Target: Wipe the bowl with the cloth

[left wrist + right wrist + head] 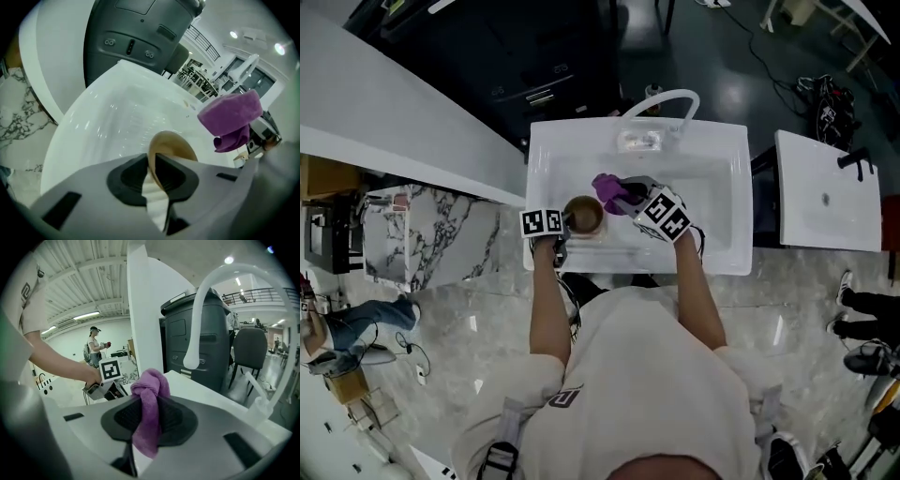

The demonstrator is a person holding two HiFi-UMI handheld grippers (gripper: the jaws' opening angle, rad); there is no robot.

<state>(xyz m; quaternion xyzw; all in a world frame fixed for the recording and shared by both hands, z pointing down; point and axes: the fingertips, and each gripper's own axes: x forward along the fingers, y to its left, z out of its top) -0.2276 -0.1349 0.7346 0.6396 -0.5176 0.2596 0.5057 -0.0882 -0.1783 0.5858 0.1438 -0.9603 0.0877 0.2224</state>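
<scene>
Head view: brown round bowl [583, 216], where?
— In white sink [722, 178], mouth up; left gripper [151, 172] pinches its rim.
— And right gripper [146, 420]?
— Clamped on bunched purple cloth [151, 390], long axis along jaws, just beside bowl.

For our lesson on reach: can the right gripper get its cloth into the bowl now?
Probably yes: the cloth hangs beside the bowl, whose inside is uncovered; the left gripper holds only its rim.
</scene>
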